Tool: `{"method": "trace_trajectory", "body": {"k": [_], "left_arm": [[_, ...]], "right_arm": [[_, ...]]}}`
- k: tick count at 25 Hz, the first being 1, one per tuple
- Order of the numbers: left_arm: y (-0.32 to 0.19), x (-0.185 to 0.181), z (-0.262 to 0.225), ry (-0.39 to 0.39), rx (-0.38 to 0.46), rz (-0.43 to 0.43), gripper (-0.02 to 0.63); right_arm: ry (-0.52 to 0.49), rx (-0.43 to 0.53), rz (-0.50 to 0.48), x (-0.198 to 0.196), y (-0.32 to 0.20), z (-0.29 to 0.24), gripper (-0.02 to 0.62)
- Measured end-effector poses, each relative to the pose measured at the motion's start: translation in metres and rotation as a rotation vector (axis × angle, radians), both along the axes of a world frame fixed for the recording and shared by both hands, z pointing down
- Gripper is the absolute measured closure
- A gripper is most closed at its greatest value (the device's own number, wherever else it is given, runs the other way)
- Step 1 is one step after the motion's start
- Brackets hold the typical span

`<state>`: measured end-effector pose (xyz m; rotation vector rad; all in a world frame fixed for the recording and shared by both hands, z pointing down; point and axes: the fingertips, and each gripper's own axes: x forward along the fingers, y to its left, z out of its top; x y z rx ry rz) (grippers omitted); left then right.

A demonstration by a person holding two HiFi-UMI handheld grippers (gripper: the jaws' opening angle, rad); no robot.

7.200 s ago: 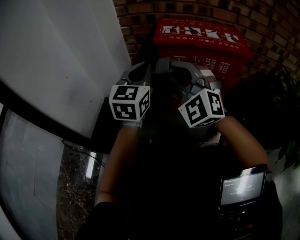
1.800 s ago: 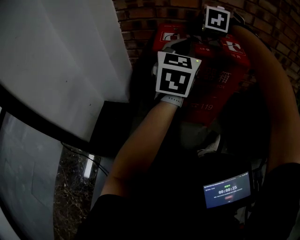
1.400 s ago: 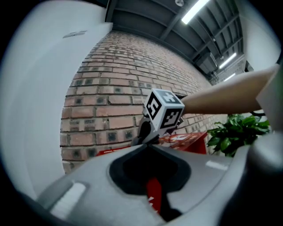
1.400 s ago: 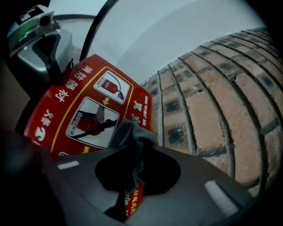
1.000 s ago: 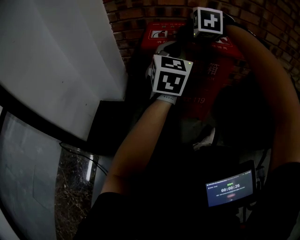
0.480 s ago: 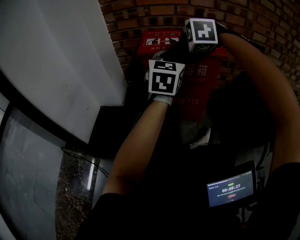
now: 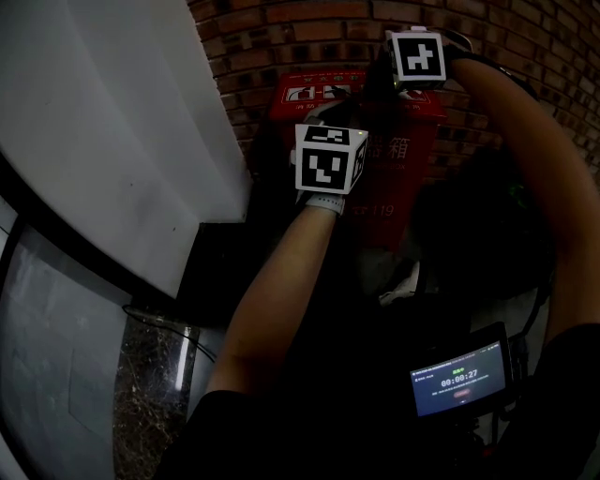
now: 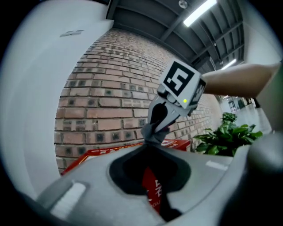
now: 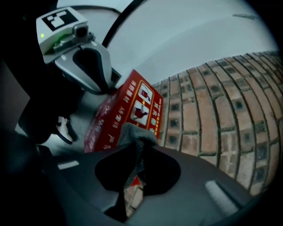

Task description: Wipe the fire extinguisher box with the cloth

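Note:
The red fire extinguisher box (image 7: 394,159) stands against the brick wall (image 7: 281,28), its top with picture labels (image 9: 143,101) facing up. My right gripper (image 9: 139,148) is shut on a grey cloth (image 9: 136,137) and hovers over the box's top near the wall; the cloth (image 8: 152,132) hangs from its tips. My left gripper (image 8: 148,148) is lower, in front of the box's upper face, with its jaws together and nothing seen between them. Its marker cube (image 7: 328,157) hides its fingers in the head view. The right marker cube (image 7: 415,58) sits higher.
A white curved wall (image 7: 112,122) rises close on the left of the box. A green plant (image 8: 225,137) grows to the right. A small lit screen (image 7: 457,380) hangs at my waist. A shoe (image 9: 65,129) shows on the floor below.
Both grippers have risen from low in front of the box up to its top. Over the last half second the right gripper has shifted slightly right; the left has barely moved.

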<state>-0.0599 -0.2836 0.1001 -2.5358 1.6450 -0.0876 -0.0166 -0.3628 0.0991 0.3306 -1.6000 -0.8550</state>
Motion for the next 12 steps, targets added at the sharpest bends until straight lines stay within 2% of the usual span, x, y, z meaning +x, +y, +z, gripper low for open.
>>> {"method": "trace_trajectory", "body": {"k": [2, 4, 8, 12], "left_arm": [[-0.005, 0.002, 0.002, 0.014, -0.006, 0.009, 0.604], [-0.01, 0.004, 0.0, 0.033, -0.01, 0.02, 0.604], [-0.025, 0.002, 0.005, 0.031, -0.015, 0.016, 0.604], [-0.034, 0.005, 0.006, 0.035, -0.008, 0.028, 0.604]], "right_arm": [[0.04, 0.095, 0.033, 0.012, -0.023, -0.01, 0.563], [0.03, 0.148, 0.032, 0.011, -0.039, -0.018, 0.563], [-0.014, 0.153, -0.005, -0.01, -0.061, -0.012, 0.563], [0.004, 0.153, -0.042, -0.028, -0.083, 0.003, 0.563]]}}
